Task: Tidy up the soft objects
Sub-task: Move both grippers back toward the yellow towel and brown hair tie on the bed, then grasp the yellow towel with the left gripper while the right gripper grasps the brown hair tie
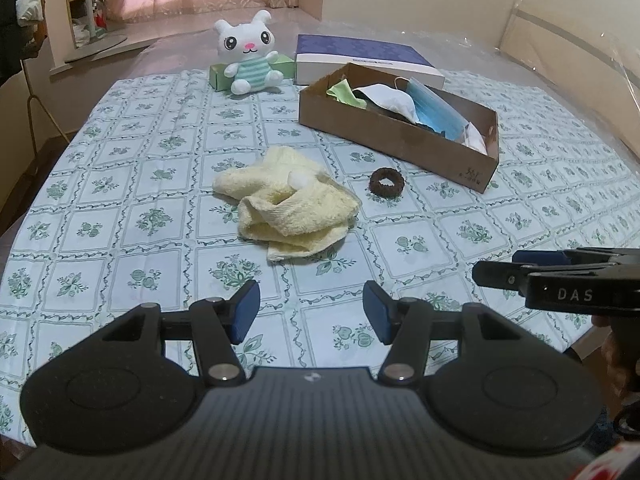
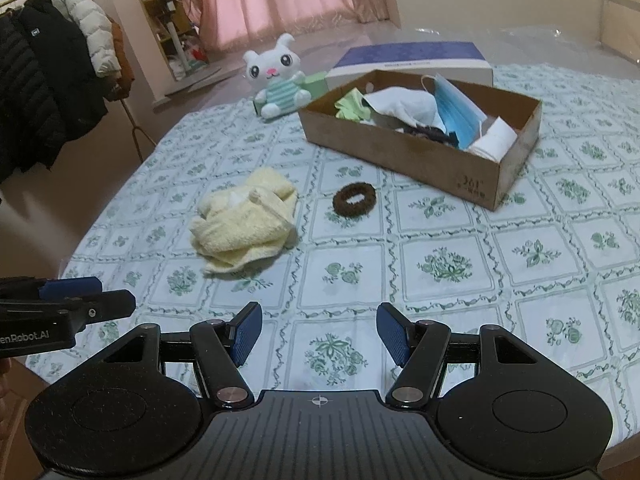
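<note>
A crumpled yellow towel (image 1: pixel 286 204) (image 2: pixel 245 220) lies mid-table with a small white ball on it. A brown fuzzy hair tie (image 1: pixel 386 181) (image 2: pixel 354 199) lies to its right. A cardboard box (image 1: pixel 400 142) (image 2: pixel 404 156) behind holds a blue mask, a white cloth and a green cloth. A white plush bunny (image 1: pixel 250 58) (image 2: pixel 280 80) sits at the far edge. My left gripper (image 1: pixel 311 312) is open and empty, near the table's front. My right gripper (image 2: pixel 319 330) is open and empty, to the right of the left one.
A blue and white flat box (image 1: pixel 368 60) (image 2: pixel 412 62) lies behind the cardboard box. A green box (image 1: pixel 218 74) stands behind the bunny. The floral tablecloth (image 1: pixel 120 220) covers the table. Coats (image 2: pixel 48 80) hang at the left.
</note>
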`<state>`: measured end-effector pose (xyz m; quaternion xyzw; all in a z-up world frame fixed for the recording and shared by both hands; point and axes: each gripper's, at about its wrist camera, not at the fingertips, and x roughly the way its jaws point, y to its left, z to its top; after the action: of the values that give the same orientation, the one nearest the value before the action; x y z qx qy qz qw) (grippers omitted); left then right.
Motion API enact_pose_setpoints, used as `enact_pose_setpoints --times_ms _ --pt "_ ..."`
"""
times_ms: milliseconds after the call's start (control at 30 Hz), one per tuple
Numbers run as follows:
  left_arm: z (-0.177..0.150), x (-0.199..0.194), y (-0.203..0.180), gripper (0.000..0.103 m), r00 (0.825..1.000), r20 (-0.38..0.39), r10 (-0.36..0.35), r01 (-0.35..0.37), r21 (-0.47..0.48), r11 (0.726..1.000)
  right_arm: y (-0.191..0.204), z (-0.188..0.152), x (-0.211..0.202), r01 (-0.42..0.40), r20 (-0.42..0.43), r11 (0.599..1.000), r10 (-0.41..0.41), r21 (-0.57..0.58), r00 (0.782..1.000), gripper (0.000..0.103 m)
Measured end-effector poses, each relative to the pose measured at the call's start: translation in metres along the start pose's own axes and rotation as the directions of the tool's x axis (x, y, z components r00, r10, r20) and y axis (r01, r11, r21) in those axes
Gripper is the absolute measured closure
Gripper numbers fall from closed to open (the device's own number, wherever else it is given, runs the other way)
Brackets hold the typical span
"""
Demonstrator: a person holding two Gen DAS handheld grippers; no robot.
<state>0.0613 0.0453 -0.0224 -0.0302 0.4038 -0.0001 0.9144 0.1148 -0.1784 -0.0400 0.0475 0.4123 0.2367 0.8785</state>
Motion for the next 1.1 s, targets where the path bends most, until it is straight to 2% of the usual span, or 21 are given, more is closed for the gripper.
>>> enact_pose_setpoints --times_ms 367,567,900,1100 --pt "-0.007 0.049 -0.003 0.046 0.999 -0.031 0.034 -0.033 0.046 0.998 -0.019 -0.004 0.026 0.029 -0.051 0.999 -0.027 0.039 0.998 0.040" --pt "-0.002 0.078 -0.004 0.043 0.998 -0.007 0.065 -0.064 0.099 0.993 -0.029 -0.002 0.046 0.060 -0.076 0.997 -0.056 0.055 0.996 0.040" --pt "0.005 0.127 -0.015 0.042 0.991 0.035 0.131 -0.136 0.229 0.964 -0.033 0.009 0.081 0.070 -0.103 0.997 -0.066 0.040 0.993 0.040" --pt "0.013 0.139 -0.016 0.042 0.983 0.072 0.169 -0.183 0.289 0.940 -0.036 0.017 0.096 0.076 -0.110 0.996 -0.072 0.040 0.991 0.040"
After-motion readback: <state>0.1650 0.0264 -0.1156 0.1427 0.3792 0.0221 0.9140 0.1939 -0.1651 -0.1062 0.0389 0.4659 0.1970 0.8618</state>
